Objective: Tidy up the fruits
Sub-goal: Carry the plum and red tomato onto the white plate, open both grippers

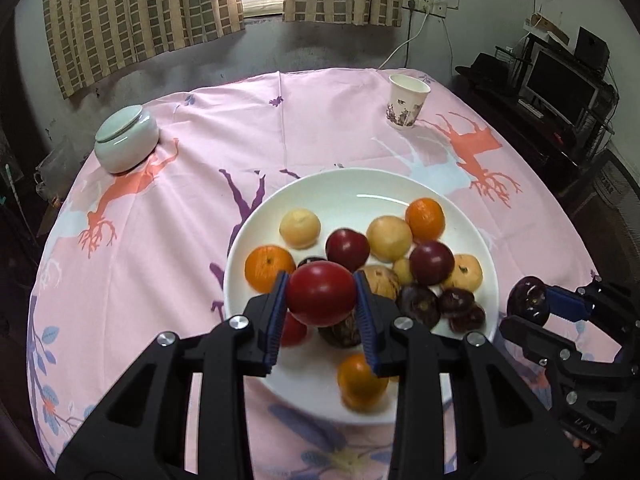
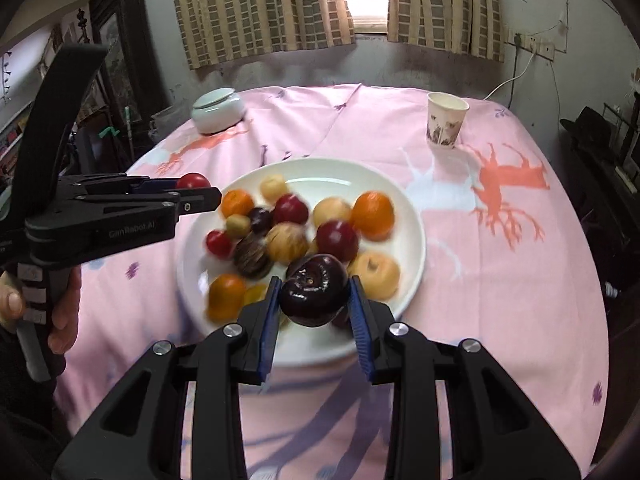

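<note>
Blue ribbed pads on the left gripper (image 1: 321, 300) press both sides of a red tomato (image 1: 321, 299), jaws closed to its width, holding it above the near left part of the white plate (image 1: 360, 188). The right gripper (image 2: 313, 297) is likewise clamped on a dark purple plum (image 2: 313, 296), stem dimple facing up, over the plate's near edge.

Under and beyond the jaws the plate is crowded: oranges (image 1: 269, 268), pale yellow fruits (image 1: 300, 228), more dark red plums (image 1: 347, 249), a brown walnut-like fruit (image 1: 382, 281) and several dark purple fruits (image 1: 418, 305) lie touching one another, mostly toward the near and right side. The far arc of the plate is bare.

In the right wrist view the left gripper reaches in from the left at plate height, so the two tools flank the pile from either side.

Around the plate the pink printed tablecloth (image 1: 180, 240) lies open. A lidded pale green ceramic jar (image 1: 126, 138) sits far left and a paper cup (image 1: 407, 102) far right, both well apart from the plate and near the table's back edge.
</note>
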`<state>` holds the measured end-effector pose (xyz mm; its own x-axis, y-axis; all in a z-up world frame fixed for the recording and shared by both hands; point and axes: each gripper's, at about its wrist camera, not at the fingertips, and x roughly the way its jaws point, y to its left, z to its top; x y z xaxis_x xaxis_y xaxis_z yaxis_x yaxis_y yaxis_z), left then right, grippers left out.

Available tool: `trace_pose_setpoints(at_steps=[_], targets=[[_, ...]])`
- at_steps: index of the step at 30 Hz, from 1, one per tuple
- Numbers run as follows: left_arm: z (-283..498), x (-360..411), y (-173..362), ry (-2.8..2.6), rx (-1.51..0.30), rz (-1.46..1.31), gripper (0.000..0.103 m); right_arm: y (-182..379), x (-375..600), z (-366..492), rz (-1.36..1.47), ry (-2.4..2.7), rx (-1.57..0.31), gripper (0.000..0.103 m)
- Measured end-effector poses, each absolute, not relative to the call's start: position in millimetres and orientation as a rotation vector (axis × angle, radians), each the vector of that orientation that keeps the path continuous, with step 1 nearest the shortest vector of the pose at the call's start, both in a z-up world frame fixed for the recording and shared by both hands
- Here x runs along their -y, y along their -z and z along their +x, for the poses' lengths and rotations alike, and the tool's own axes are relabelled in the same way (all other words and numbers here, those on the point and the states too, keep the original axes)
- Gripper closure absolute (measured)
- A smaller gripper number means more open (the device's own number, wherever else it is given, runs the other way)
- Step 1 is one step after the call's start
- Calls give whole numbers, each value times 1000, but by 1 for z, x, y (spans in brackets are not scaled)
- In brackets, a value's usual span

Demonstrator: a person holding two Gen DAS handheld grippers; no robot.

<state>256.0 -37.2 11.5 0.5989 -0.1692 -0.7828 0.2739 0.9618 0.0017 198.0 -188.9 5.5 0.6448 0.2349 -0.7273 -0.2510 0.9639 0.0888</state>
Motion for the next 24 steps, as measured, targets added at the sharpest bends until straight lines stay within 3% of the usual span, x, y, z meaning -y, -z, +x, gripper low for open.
trace_pose_setpoints(at_steps=[11, 12, 13, 14, 16, 24], targets=[[306, 52, 24, 227, -960, 153, 69, 29, 198, 253, -56, -207, -840, 67], [308, 51, 25, 222, -955, 150, 59, 29, 196, 253, -70, -199, -823, 63], [308, 50, 23, 214, -944, 147, 48, 27, 195, 251, -85, -179, -794, 39], [308, 49, 20, 204, -924, 143, 25, 24, 195, 248, -87, -176, -757, 18], [304, 46, 12, 197, -881, 129, 19, 15, 197, 239, -87, -158, -672, 2], [259, 29, -31, 153, -794, 177, 4, -33, 199, 201, -141, -122, -570, 1]])
